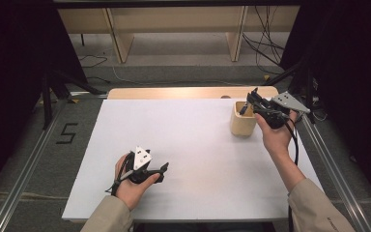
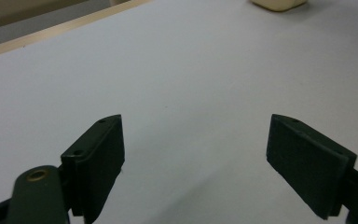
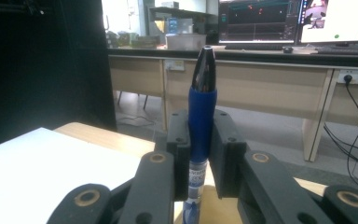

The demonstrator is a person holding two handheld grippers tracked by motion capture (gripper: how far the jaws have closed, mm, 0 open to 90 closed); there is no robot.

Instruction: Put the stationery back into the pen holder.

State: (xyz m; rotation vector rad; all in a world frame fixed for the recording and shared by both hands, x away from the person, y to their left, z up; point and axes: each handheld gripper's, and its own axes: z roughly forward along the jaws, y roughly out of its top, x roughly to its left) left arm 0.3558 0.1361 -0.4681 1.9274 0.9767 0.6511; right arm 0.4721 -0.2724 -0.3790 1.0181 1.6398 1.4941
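Right gripper [image 1: 251, 102] raised over the wooden cup [image 1: 243, 119] at the far right of the white tabletop [image 1: 183, 145]; its fingers [image 3: 179, 140] are clamped on a blue pen [image 3: 201, 112]. In the right gripper view the pen's long axis runs upright between the two pads, black tip uppermost, with the printed barrel passing down below the fingers toward the pale wood beneath. In the high view the pen is too small to trace, so whether its lower end already sits inside the cup's mouth or hangs just above the rim cannot be told for certain. The cup lies directly under and slightly nearer the person than the fingers; the coming move therefore appears to turn on keeping the pen's axis in line with the cup's opening. Left gripper [image 1: 162, 170] rests low at the near left, well apart from the cup, fingers [image 2: 98, 158] spread wide on nothing.
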